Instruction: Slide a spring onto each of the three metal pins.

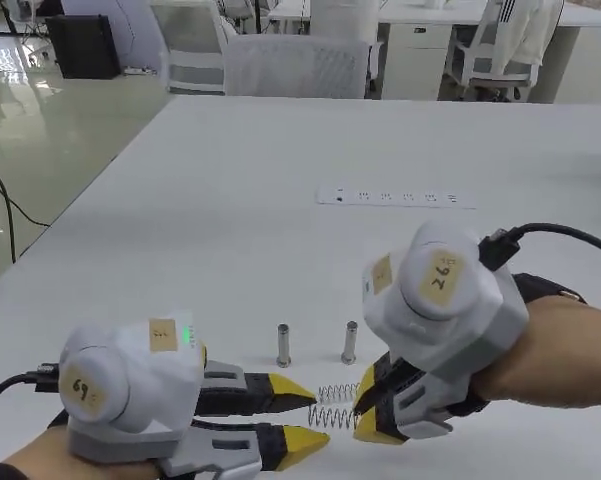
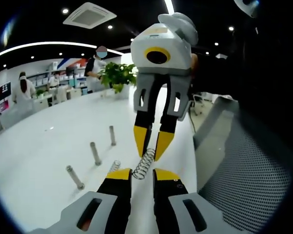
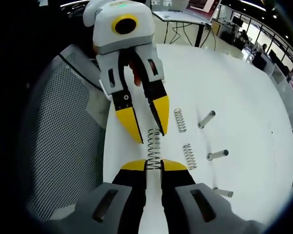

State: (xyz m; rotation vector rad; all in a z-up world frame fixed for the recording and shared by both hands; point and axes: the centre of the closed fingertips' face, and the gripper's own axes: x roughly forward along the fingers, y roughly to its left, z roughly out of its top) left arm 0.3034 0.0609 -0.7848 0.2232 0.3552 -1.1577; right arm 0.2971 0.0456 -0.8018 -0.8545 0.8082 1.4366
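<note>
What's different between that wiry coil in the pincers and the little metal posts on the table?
The spring is an open wire coil; the three pins are smooth metal cylinders. The spring lies sideways with one end pinched by the right gripper, while the pins stand upright on the table, untouched. The spring looks thin and springy, the pins rigid. Both are small, silvery metal parts, and no pin carries a spring yet.

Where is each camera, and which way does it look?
Head view: on the head, looking down at left gripper and right gripper.
Left gripper view: on left gripper, facing the right one; own jaws below.
Right gripper view: on right gripper, facing the left one; own jaws below.
Both gripper views share the spring and pins.
</note>
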